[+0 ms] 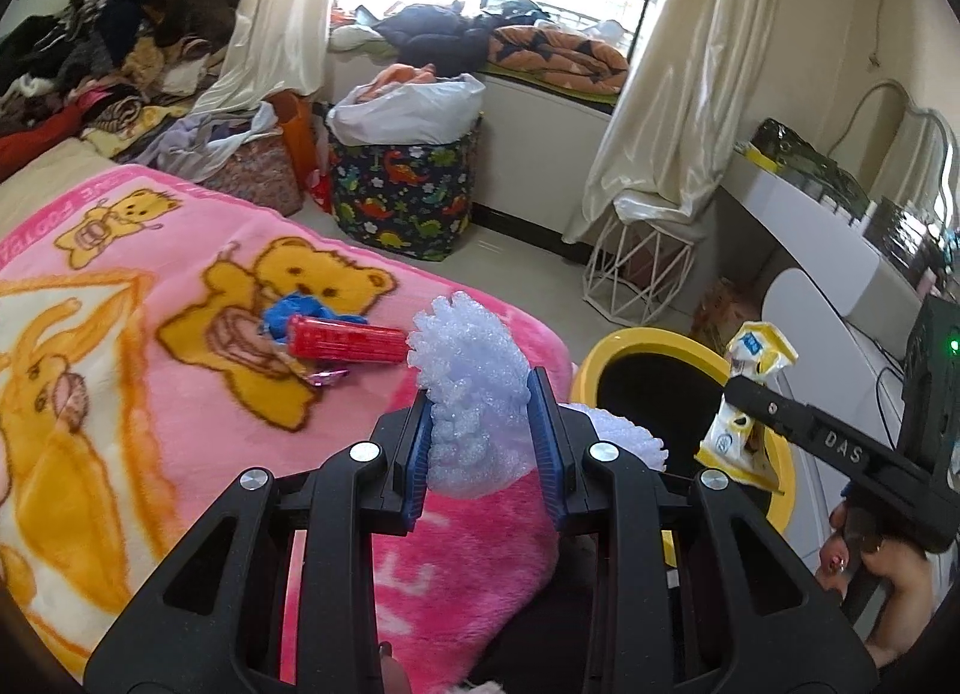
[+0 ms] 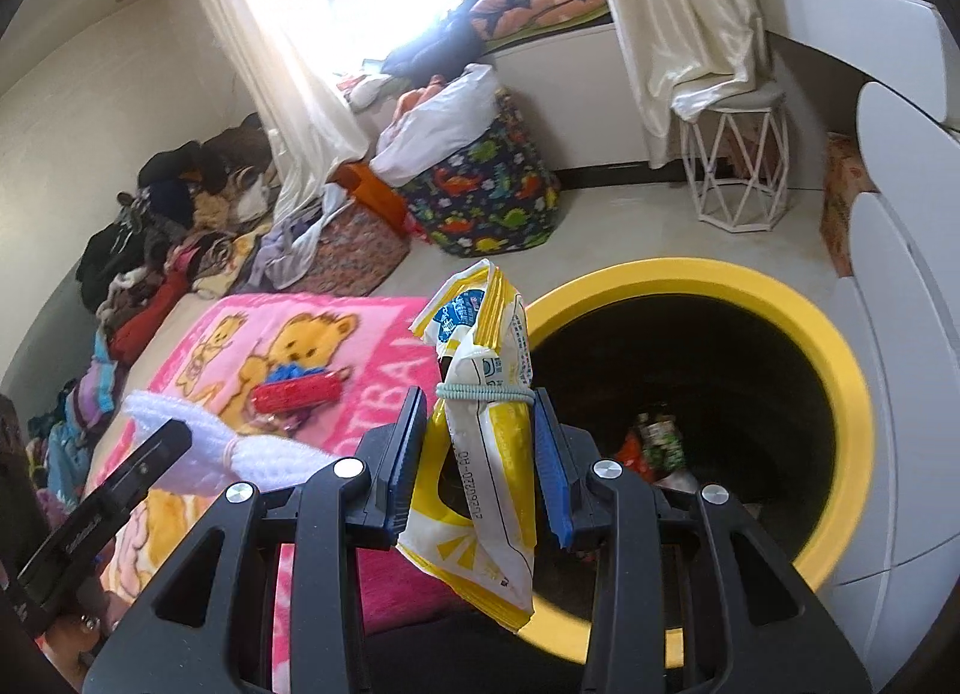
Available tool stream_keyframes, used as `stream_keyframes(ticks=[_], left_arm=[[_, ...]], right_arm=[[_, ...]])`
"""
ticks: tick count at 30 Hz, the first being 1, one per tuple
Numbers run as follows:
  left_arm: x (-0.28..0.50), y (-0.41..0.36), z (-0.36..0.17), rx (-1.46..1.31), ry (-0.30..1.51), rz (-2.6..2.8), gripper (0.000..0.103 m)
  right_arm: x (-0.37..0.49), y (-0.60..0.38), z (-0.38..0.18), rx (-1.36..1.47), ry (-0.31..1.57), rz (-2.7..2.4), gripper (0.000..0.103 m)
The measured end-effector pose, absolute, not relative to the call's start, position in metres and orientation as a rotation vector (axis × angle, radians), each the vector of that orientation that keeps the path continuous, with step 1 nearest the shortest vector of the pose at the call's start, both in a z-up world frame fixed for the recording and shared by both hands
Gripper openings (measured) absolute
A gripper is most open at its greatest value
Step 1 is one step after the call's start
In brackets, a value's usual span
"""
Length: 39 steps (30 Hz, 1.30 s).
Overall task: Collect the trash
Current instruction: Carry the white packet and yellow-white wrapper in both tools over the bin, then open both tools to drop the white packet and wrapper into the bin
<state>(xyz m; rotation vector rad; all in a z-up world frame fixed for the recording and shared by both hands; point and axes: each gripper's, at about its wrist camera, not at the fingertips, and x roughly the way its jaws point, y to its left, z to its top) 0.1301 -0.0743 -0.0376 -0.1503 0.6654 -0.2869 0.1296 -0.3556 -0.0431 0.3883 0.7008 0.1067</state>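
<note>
My left gripper [image 1: 483,388] is shut on a crumpled white foam wrap [image 1: 474,388], held over the corner of the pink bear blanket [image 1: 150,382]. My right gripper [image 2: 480,400] is shut on a yellow and white snack wrapper [image 2: 486,442] at the near rim of the yellow bin [image 2: 840,370]. The left wrist view shows that wrapper [image 1: 741,412] hanging over the bin [image 1: 606,346] to the right. The foam wrap [image 2: 228,442] appears at the left of the right wrist view. A red packet [image 1: 345,340] and a blue crumpled scrap [image 1: 300,313] lie on the blanket.
Some trash [image 2: 654,442] lies at the bin's dark bottom. A dinosaur-print basket [image 1: 402,196] with a white bag, a white wire stool [image 1: 642,268] and a white desk [image 1: 840,250] stand on the floor beyond. Piled clothes [image 1: 108,52] cover the bed's far side.
</note>
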Motion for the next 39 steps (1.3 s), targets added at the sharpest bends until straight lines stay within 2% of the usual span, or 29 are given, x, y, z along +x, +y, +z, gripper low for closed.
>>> stream_keyframes(ticks=[39], left_arm=[[0.145,-0.213,-0.082,0.080,0.770,-0.540,0.024]], right_arm=[[0.128,-0.445,-0.080,0.442,0.688,-0.134,0.034]])
